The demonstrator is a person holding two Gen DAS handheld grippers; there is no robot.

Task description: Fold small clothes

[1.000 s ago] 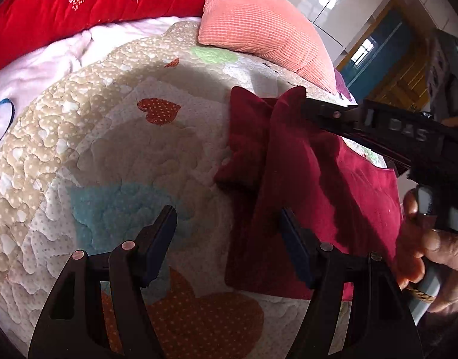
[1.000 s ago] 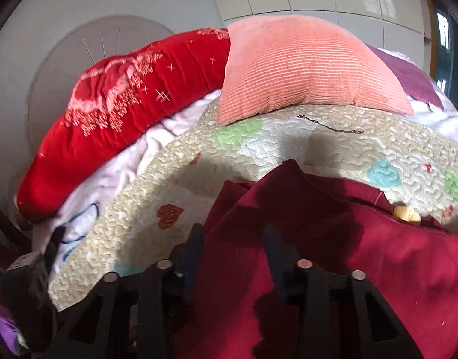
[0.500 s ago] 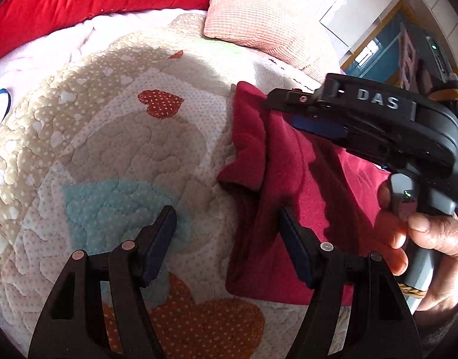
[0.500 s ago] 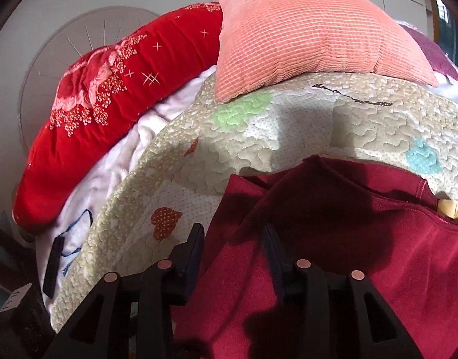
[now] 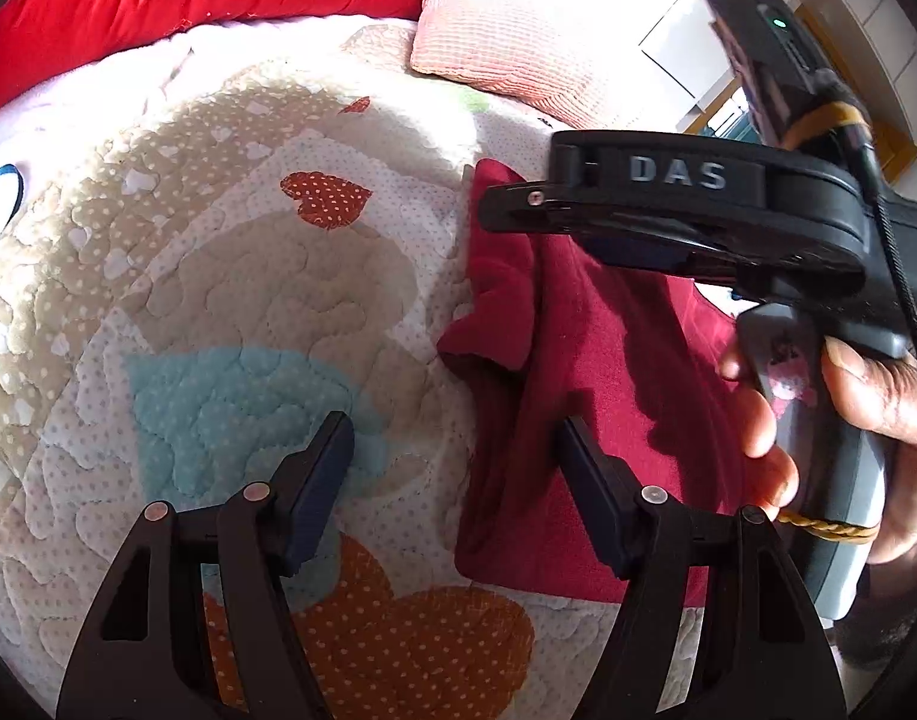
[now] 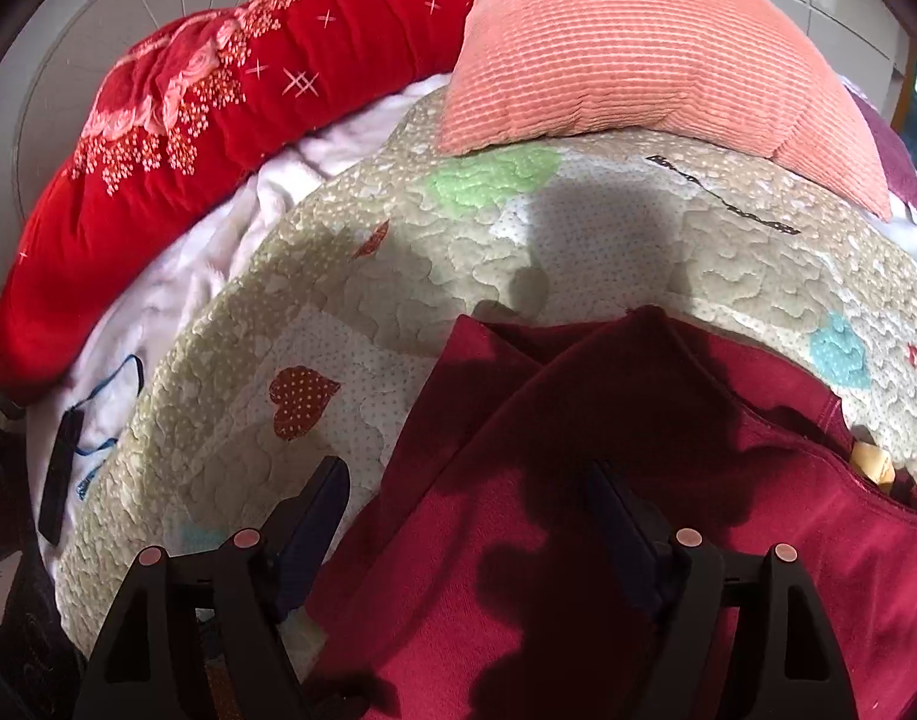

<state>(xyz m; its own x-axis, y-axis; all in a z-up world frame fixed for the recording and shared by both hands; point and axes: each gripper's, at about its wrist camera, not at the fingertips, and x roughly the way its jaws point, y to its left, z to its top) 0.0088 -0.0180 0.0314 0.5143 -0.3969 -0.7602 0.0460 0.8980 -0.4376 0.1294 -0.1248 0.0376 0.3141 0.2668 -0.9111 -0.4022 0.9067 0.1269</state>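
Quilted cotton in beige, dotted with heart patches, is covering the bed you are working over, and it is carrying everything else. Behind it a red embroidered bolster is lying along the headboard side, with a salmon ribbed cushion leaning beside it. On the quilt, the maroon garment is lying partly folded, one flap doubled over along its left edge, which is bunching into a small ridge. Your right hand is gripping the handle of the right claw, which is pointing steeply down at the garment; its jaws have just been opening and are now standing spread, the left pad over bare quilt and the right pad over the maroon cloth, neither one pressing on it. Your left claw is hovering spread wide too, straddling the garment's near left edge and pinching nothing.
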